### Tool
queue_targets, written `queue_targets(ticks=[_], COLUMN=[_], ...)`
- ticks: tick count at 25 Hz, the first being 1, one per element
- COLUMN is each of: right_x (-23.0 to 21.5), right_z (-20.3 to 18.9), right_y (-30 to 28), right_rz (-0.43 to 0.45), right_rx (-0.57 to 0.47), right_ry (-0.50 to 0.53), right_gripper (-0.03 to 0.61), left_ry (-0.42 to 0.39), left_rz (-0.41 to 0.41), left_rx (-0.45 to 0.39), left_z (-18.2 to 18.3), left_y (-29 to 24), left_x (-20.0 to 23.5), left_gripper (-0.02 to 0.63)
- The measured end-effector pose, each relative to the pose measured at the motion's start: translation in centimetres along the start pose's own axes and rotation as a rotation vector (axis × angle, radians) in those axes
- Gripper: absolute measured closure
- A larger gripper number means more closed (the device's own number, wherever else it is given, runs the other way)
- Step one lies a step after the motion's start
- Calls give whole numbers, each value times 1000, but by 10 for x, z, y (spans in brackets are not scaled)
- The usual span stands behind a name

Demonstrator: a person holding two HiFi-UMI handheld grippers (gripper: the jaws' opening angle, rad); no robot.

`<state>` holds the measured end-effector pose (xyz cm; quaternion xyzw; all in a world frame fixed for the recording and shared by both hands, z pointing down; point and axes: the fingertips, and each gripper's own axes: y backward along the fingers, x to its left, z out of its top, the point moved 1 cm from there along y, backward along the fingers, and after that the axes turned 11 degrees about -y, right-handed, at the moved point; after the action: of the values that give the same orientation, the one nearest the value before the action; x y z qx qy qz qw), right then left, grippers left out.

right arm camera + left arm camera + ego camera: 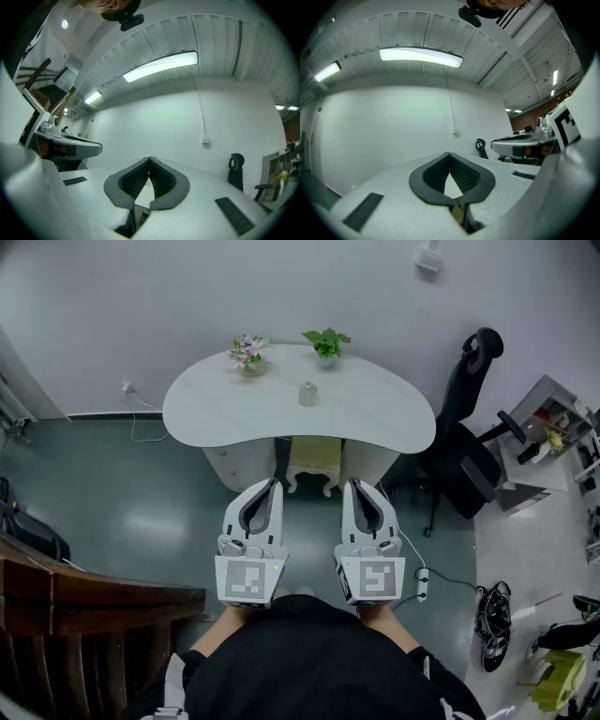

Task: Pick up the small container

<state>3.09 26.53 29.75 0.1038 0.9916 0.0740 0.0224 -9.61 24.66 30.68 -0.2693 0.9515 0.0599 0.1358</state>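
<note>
The small container point(307, 394), a pale cream cylinder, stands near the middle of the white kidney-shaped table point(375, 413). Both grippers are held side by side well short of the table, over the floor, pointing toward it. My left gripper point(276, 482) has its tips touching and nothing between them; in its own view the jaws meet at the tip point(449, 153). My right gripper point(352, 482) is likewise shut and empty, tips together point(150, 159). The container does not show in either gripper view.
Two small potted plants point(248, 353) point(325, 343) stand at the table's far edge. A cream stool point(313, 461) sits under the table. A black office chair point(466, 432) stands to the right, dark wooden furniture point(66, 601) at lower left, and a power strip point(422, 584) lies on the floor.
</note>
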Motion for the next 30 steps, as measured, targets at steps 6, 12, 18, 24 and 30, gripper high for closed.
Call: queue_targets(ticks=[6, 12, 18, 24, 30], right_x=[1, -8, -23, -32, -38], right_z=[1, 0, -4, -5, -11], right_y=[4, 4, 1, -9, -17], right_rz=[4, 19, 27, 50, 46], right_rx=[-5, -4, 6, 5, 10], right_ry=[8, -14, -28, -36, -39], right_gripper=[555, 555, 555, 555, 555], left_ry=[-2, -7, -6, -8, 1], left_rz=[1, 5, 15, 22, 24], left_rx=[1, -5, -4, -6, 5], left_z=[2, 6, 6, 9, 2], left_y=[3, -3, -13, -25, -34], left_x=[-2, -10, -17, -20, -16], left_gripper=[604, 604, 604, 604, 604])
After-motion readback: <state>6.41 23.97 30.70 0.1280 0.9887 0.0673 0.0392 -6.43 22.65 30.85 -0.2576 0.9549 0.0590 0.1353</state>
